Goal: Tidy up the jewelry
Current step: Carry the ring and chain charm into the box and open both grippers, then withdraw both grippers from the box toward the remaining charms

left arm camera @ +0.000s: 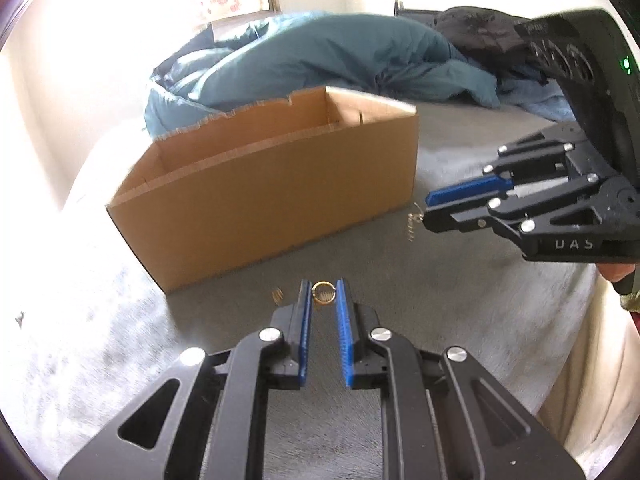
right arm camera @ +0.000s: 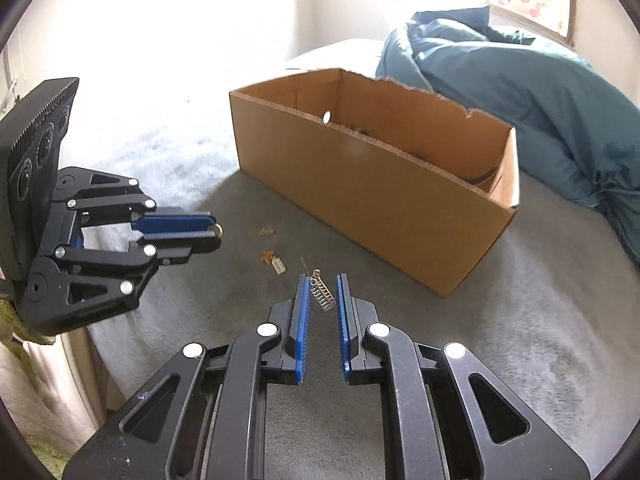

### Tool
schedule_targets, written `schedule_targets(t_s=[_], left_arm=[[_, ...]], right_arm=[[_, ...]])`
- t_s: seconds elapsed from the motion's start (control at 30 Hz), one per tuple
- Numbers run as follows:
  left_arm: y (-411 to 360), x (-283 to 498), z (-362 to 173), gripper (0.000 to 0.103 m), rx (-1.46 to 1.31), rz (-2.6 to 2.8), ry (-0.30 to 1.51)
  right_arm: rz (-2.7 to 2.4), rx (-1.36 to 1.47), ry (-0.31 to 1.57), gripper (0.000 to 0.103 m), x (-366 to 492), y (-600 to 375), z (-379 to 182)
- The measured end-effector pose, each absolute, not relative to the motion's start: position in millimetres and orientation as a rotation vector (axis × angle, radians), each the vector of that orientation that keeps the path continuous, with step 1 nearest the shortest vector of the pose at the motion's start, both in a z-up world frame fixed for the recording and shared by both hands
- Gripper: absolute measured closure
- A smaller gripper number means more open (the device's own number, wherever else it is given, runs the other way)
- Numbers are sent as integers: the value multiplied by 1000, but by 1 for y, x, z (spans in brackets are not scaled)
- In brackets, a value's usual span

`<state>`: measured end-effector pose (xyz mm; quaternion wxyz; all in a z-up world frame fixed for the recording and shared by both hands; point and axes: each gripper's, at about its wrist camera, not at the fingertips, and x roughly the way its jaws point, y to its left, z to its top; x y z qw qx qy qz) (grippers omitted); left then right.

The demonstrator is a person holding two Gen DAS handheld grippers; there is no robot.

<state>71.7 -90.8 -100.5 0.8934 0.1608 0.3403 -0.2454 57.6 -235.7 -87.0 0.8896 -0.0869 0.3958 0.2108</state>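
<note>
Left wrist view: your left gripper (left arm camera: 324, 294) has its fingers apart with the gold ring (left arm camera: 322, 293) sitting right between the tips, not pinched as far as I can tell. A tiny gold piece (left arm camera: 277, 295) lies just left of the tips. The cardboard box (left arm camera: 264, 184) is ahead and a bit left, open on top. Looks like you're at the grab step, so next you'd close gently on the ring and carry it over the box's near wall.

Right wrist view: your right gripper (right arm camera: 323, 292) is also spread, tips either side of a silver dangly earring (right arm camera: 322, 291), which hangs or lies between them, can't tell which. More gold bits (right arm camera: 273, 259) sit ahead-left. Same deal: squeeze, then lift toward the box.

Surface is a grey blanket (right arm camera: 540, 320), soft, so small stuff can sink in. A teal duvet (right arm camera: 520, 92) is piled behind the box, with a bright window beyond.
</note>
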Motion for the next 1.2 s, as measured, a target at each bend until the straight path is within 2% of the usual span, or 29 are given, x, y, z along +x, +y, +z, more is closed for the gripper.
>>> schedule_targets(t_s=[0.33, 0.5, 0.87, 1.07, 1.1, 1.2], left_arm=[[-68, 109, -33, 91, 266, -515, 563], [-59, 149, -16, 91, 232, -499, 539], [-58, 244, -51, 91, 226, -450, 682], [-63, 260, -68, 91, 246, -434, 723], [-63, 261, -70, 90, 245, -432, 728], [-63, 262, -74, 76, 239, -425, 738]], right_arm=[[441, -113, 673, 91, 79, -248, -25], [441, -99, 619, 91, 109, -251, -5], [444, -78, 751, 91, 185, -243, -49], [420, -88, 797, 91, 197, -243, -64], [417, -87, 799, 90, 197, -244, -64], [407, -94, 802, 85, 197, -246, -65]])
